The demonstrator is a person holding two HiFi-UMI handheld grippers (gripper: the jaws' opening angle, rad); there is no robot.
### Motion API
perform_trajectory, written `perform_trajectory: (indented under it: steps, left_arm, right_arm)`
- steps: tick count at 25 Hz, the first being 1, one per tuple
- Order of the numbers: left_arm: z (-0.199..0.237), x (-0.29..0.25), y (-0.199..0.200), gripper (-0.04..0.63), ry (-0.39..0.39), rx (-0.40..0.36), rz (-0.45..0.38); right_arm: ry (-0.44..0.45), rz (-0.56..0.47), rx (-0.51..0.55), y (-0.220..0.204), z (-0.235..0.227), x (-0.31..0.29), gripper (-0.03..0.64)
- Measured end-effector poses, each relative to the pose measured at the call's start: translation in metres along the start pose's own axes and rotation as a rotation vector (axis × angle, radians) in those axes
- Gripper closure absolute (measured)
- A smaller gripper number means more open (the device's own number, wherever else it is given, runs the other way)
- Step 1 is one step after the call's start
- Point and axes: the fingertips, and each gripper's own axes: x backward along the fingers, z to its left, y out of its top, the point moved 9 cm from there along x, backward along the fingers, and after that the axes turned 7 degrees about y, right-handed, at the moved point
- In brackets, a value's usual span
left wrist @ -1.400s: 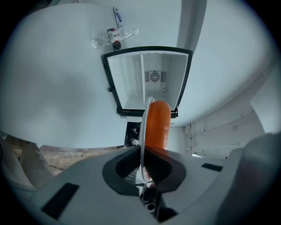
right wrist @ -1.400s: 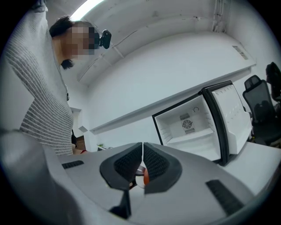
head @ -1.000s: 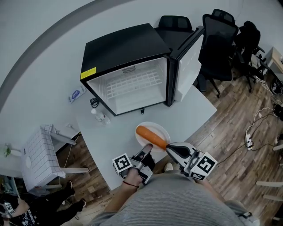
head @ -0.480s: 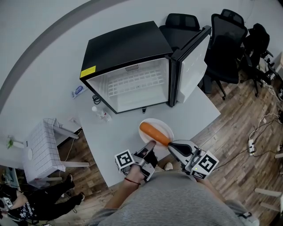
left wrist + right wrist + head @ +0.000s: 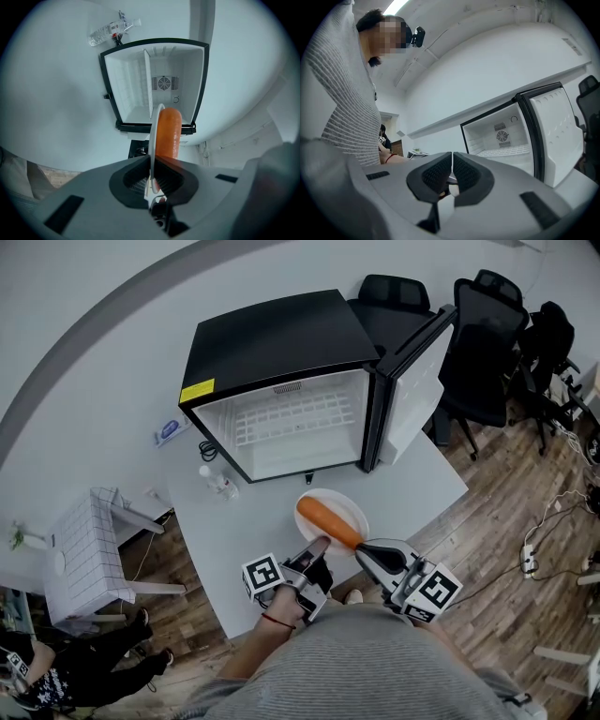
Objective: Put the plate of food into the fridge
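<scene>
A white plate (image 5: 345,504) with a carrot (image 5: 328,523) on it hangs over the grey table, just in front of the open black fridge (image 5: 281,343). My left gripper (image 5: 319,545) is shut on the plate's near rim. In the left gripper view the plate (image 5: 153,126) stands edge-on between the pads of that gripper (image 5: 151,161), with the carrot (image 5: 168,133) beside it and the empty white fridge (image 5: 159,84) straight ahead. My right gripper (image 5: 361,549) sits at the plate's near right rim. In its own view the right gripper (image 5: 452,161) is shut with nothing between the pads.
The fridge door (image 5: 412,390) swings open to the right. A plastic bottle (image 5: 216,482) lies on the table (image 5: 422,484) left of the fridge. Black office chairs (image 5: 478,343) stand behind the door, and a white stool (image 5: 80,563) is on the floor at the left.
The left gripper has carried the plate a little closer to the fridge opening. The right gripper has stayed beside the plate's rim.
</scene>
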Motion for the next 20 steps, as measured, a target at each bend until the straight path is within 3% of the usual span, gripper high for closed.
perform_trajectory:
  steps: [8, 20]
  left_arm:
    - [0.006, 0.008, 0.019, 0.568, 0.023, -0.018, -0.024]
    - [-0.012, -0.007, 0.069, 0.568, -0.032, -0.027, -0.077]
  right_arm:
    - [0.016, 0.011, -0.005, -0.002, 0.003, -0.013, 0.601]
    - [0.03, 0.032, -0.021, -0.002, -0.002, -0.03, 0.601]
